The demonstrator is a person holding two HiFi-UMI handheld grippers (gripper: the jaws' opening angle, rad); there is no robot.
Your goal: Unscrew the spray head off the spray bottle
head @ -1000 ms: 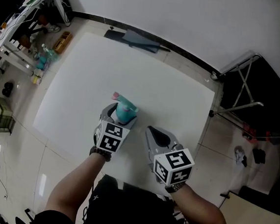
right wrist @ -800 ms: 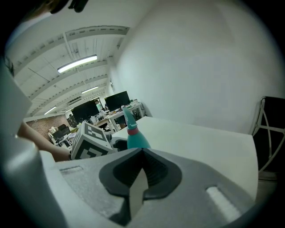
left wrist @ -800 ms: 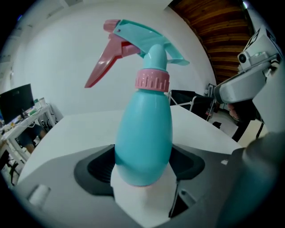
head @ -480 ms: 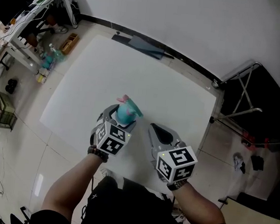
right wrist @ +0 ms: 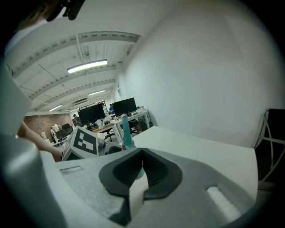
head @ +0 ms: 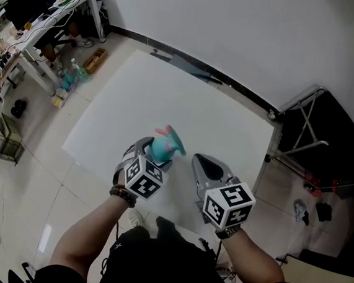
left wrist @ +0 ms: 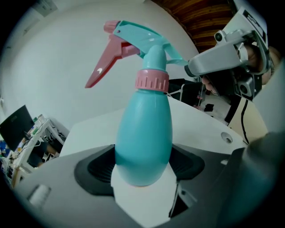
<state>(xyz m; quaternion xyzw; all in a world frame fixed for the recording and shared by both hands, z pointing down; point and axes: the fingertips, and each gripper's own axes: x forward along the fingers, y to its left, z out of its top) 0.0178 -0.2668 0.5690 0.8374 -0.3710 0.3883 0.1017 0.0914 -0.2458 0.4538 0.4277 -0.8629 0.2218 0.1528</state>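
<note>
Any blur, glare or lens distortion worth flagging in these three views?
Head view: sharp, evenly lit, fisheye bows the table edges. Left gripper view: dark vignetted corners, spray bottle crisp with a soft sheen. Right gripper view: same vignette, ceiling lamp bright, no flare.

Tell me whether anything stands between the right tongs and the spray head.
Nothing visible does. The right tongs, shut and empty, hang beside the spray bottle, which the left tongs grip by its body; the spray head is exposed on top, with open air between.
</note>
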